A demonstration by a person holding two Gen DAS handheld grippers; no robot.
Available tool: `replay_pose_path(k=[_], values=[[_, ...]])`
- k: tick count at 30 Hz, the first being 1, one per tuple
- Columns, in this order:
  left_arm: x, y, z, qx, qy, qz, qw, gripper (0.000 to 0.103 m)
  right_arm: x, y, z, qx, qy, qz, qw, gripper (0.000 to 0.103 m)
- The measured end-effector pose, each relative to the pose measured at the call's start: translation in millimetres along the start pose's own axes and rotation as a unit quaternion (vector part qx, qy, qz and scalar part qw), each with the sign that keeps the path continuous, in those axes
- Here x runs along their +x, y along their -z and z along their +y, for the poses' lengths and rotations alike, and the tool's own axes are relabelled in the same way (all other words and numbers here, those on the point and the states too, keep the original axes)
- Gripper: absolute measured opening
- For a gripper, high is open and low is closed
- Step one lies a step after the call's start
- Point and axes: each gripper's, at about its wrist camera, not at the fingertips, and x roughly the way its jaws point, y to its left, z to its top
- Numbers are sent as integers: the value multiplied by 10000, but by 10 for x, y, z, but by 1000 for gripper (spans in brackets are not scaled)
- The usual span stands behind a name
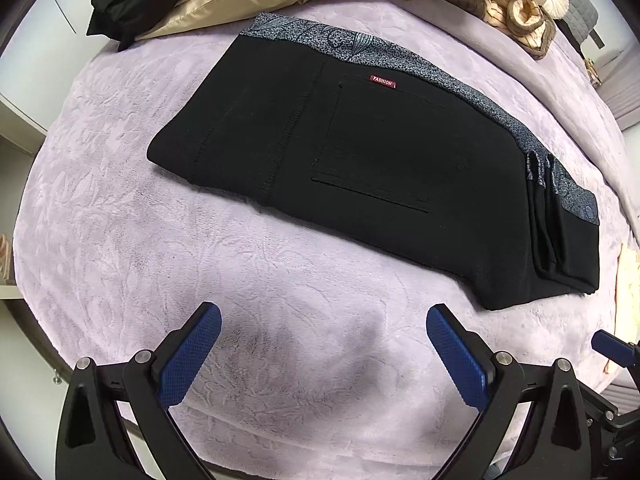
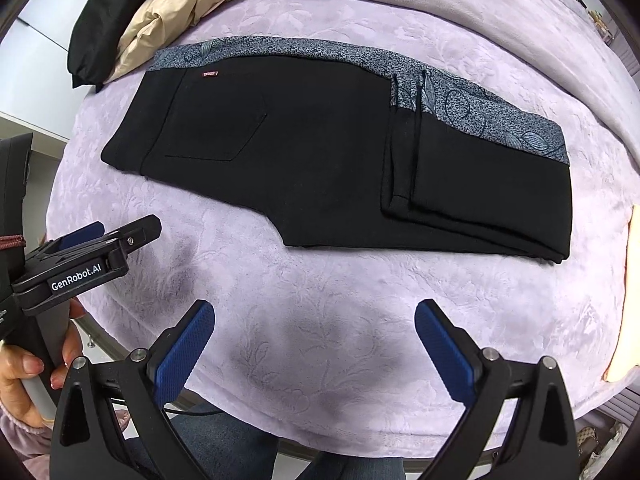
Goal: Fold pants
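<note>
Black pants (image 1: 360, 160) lie folded flat on the lilac blanket (image 1: 120, 240), patterned waistband at far edge. Left claw (image 1: 324, 344) spread wide, nothing btwn pads; right claw (image 2: 316, 340) also spread, empty, both hovering near the pants.

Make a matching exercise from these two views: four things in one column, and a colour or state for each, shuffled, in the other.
Things:
1. pants
2. blanket
3. FASHION label
4. right hand-held gripper

Colour or state:
A. red with pale lettering
B. open, nothing between its blue pads
C. pale purple, leaf pattern pressed in
D. black with a grey patterned band, folded over

Pairs: 1-D, 2-C, 3-A, 4-B
</note>
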Motion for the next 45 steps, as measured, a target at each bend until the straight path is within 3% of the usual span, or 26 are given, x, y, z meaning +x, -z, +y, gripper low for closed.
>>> replay_pose_path(k=[26,45], values=[[186,-270,-144,-198,82,176,9996,103,174,-16,-171,377,-179,274,9988,101],[183,-551,-90,-271,134,131,9995,103,157,-107,-212,393,-139,242,9988,101]])
